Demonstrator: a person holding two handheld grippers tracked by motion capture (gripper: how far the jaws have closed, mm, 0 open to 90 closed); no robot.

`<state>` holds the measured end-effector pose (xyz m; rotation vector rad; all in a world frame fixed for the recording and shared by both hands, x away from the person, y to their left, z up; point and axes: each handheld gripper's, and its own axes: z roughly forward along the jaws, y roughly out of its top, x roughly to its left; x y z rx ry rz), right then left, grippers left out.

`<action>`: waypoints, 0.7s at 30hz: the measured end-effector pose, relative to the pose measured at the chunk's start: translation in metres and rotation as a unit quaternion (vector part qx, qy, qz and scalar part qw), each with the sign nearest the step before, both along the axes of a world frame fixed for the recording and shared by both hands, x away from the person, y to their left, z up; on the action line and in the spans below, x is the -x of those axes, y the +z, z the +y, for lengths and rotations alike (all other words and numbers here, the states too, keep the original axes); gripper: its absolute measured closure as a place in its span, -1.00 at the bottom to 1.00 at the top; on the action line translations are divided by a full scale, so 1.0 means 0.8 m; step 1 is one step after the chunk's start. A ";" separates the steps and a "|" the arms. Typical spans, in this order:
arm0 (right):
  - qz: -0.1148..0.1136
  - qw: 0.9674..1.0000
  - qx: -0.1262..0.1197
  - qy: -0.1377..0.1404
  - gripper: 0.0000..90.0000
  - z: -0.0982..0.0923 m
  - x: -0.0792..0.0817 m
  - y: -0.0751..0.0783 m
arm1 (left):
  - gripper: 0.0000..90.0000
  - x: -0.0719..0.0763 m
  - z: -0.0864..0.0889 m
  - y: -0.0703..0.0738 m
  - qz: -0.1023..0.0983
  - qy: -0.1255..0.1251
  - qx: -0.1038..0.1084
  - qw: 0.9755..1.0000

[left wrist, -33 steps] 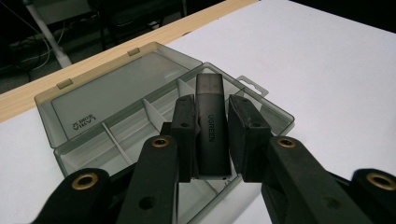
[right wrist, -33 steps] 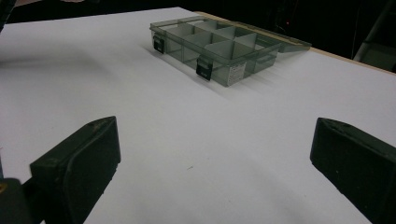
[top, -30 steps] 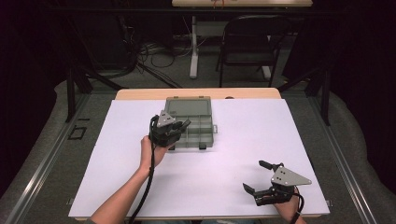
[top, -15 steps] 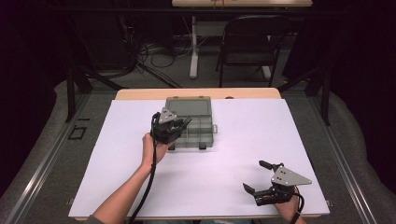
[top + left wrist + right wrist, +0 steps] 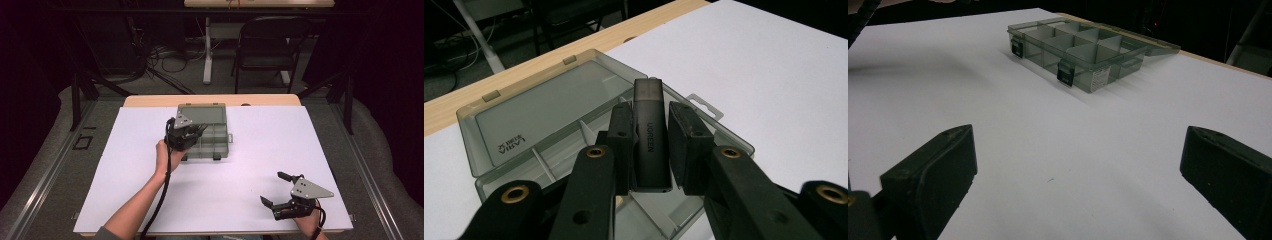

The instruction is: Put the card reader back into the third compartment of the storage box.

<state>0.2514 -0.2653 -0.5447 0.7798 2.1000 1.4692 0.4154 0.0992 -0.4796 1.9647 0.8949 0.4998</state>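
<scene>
Smoke-grey translucent plastic compartment box (image 5: 207,135) lies with its lid folded flat open toward twelve o'clock on the white sheet covering the wooden counter (image 5: 150,101), slightly toward eleven o'clock from the sheet's centre. Over the box's near-left compartments hangs the left gripper (image 5: 650,137), its fingers (image 5: 620,131) narrow and clamped on a dark grey stick-shaped USB adapter (image 5: 650,132) printed UGREEN, whose capped end points at twelve o'clock in the left gripper view, above the dividers. Well apart, at five o'clock on the sheet, the right gripper (image 5: 276,189) sits low over bare paper, its fingers (image 5: 933,172) spread wide and holding nothing, facing the box's two dark latches (image 5: 1065,74).
</scene>
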 end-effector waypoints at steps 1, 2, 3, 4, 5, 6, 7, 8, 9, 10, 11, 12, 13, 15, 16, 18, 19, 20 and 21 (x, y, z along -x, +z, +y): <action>0.000 1.000 0.000 0.000 -0.97 0.000 0.000 0.000 | 0.63 -0.001 0.000 0.000 0.001 0.000 -0.001 1.000; 0.000 1.000 0.000 0.000 -0.97 0.000 0.000 0.000 | 0.63 -0.002 0.000 0.000 0.001 0.001 0.000 1.000; 0.001 1.000 0.000 0.000 -0.97 0.000 0.000 0.000 | 0.63 -0.002 -0.001 0.000 0.001 0.002 0.002 1.000; 0.000 1.000 0.001 0.000 -0.97 0.000 0.000 0.000 | 0.63 -0.003 -0.001 -0.001 0.002 0.002 0.000 1.000; 0.000 1.000 0.001 0.000 -0.97 0.000 0.000 0.000 | 0.63 -0.004 -0.002 -0.001 0.003 0.002 0.000 1.000; 0.000 1.000 0.001 0.000 -0.97 0.000 0.000 0.000 | 0.63 -0.005 -0.002 -0.003 0.005 0.004 -0.002 1.000; 0.000 1.000 0.001 0.000 -0.97 0.000 0.000 0.000 | 0.63 -0.005 -0.002 -0.003 0.005 0.004 -0.002 1.000; 0.001 1.000 0.001 0.000 -0.97 0.000 0.000 0.000 | 0.63 -0.006 -0.003 -0.004 0.007 0.006 -0.002 1.000; 0.000 1.000 0.001 0.000 -0.97 0.000 0.000 0.000 | 0.63 -0.009 -0.003 -0.004 0.011 0.010 0.000 1.000; 0.001 1.000 0.002 0.000 -0.97 0.000 0.000 0.000 | 0.63 -0.009 -0.003 -0.004 0.011 0.010 0.000 1.000; 0.001 1.000 0.002 0.000 -0.97 0.000 0.000 0.000 | 0.63 -0.010 -0.004 -0.005 0.012 0.011 -0.001 1.000; 0.000 1.000 0.001 0.000 -0.97 0.000 0.000 0.000 | 0.63 -0.011 -0.004 -0.005 0.012 0.012 -0.002 1.000; 0.000 1.000 0.001 0.000 -0.97 0.000 0.000 0.000 | 0.63 -0.013 -0.006 -0.006 0.014 0.013 -0.002 1.000; 0.000 1.000 0.001 0.000 -0.97 0.000 0.000 0.000 | 0.63 -0.015 -0.008 -0.007 0.016 0.015 -0.004 1.000; 0.000 1.000 0.001 0.000 -0.97 0.000 0.000 0.000 | 0.63 -0.015 -0.008 -0.007 0.016 0.015 -0.004 1.000; 0.001 1.000 0.001 -0.001 -0.97 0.000 0.000 0.000 | 0.63 -0.019 -0.010 -0.008 0.020 0.019 -0.003 1.000; 0.001 1.000 0.001 -0.001 -0.97 0.000 0.000 0.000 | 0.63 -0.019 -0.010 -0.008 0.020 0.019 -0.003 1.000; 0.001 1.000 0.000 -0.001 -0.97 0.000 0.000 0.000 | 0.63 -0.023 -0.010 -0.010 0.024 0.021 -0.004 0.999; 0.001 1.000 0.000 -0.001 -0.97 0.000 0.000 0.000 | 0.63 -0.023 -0.010 -0.010 0.024 0.021 -0.004 0.999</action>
